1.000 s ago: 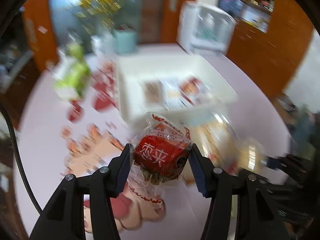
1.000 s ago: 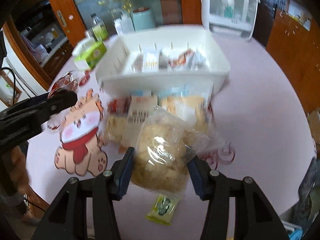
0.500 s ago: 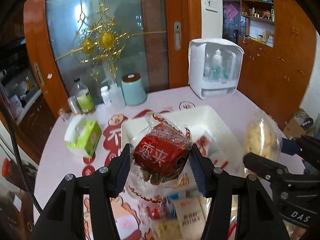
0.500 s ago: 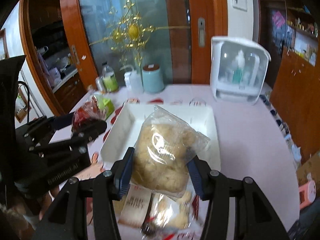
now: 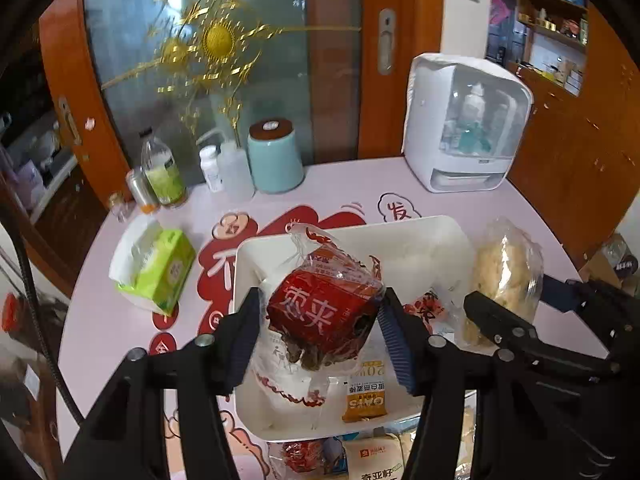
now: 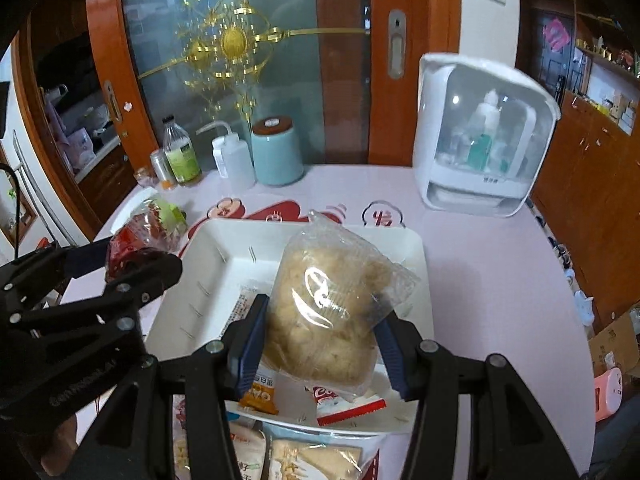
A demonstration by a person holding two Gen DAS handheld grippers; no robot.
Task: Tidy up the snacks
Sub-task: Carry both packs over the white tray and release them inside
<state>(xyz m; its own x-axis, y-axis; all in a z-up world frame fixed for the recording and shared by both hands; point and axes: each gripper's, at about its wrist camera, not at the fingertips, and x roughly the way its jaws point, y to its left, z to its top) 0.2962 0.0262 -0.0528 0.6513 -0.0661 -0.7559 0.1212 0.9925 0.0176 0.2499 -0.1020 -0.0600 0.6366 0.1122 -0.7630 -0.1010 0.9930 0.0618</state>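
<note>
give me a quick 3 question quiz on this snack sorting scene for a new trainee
1. True or false: the left gripper is shut on the red snack pack.
2. What does the right gripper hold? A) the green tissue pack B) the clear bag of pale puffed snack C) the orange sachet
3. Fill in: both held snacks hang above the white ____.

Key
1. True; its pads press the pack on both sides.
2. B, the clear bag of pale puffed snack; the green tissue pack sits on the table and the orange sachet lies in the bin.
3. bin, which already has a few packets in it.
</note>
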